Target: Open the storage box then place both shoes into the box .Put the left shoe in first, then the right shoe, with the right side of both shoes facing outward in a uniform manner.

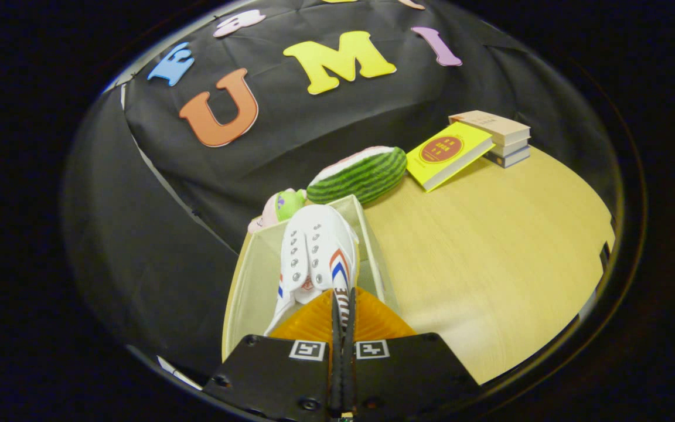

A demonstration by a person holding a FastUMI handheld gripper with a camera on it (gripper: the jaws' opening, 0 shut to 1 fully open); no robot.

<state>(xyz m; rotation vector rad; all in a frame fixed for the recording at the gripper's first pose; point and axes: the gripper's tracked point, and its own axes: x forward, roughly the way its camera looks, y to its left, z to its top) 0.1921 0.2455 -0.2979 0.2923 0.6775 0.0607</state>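
the gripper [342,310] has its fingers [336,328] drawn almost together, pinching the heel edge of a white shoe [317,252]. both fingers press on that thin edge, so the shoe is gripped. the shoe points away from the fingers, toe toward the booth wall, its upper showing two rows of metal eyelets and no laces that can be made out. on the shoe's side next to the fingers there are red and blue chevron stripes, and a strip with dark letters runs down the heel between the fingers; the letters are too cut off to read.

the shoe sits inside the open storage box [252,275], a pale fabric box whose walls rise on either side of the shoe. whether the sole touches the box floor cannot be told. the box stands on the light wooden worktop [490,252], at its edge close to the black wall.

just beyond the box, past the shoe's toe, lies a watermelon-slice plush [361,174], green striped with a pink and white face. beside it, also behind the box, is a small pink and green soft toy [282,206]. further from the box, a yellow book [446,153] with a round red emblem leans on a stack of books [501,138]; its writing is too small to read.

two square black-and-white markers sit on the gripper body, one behind each finger.
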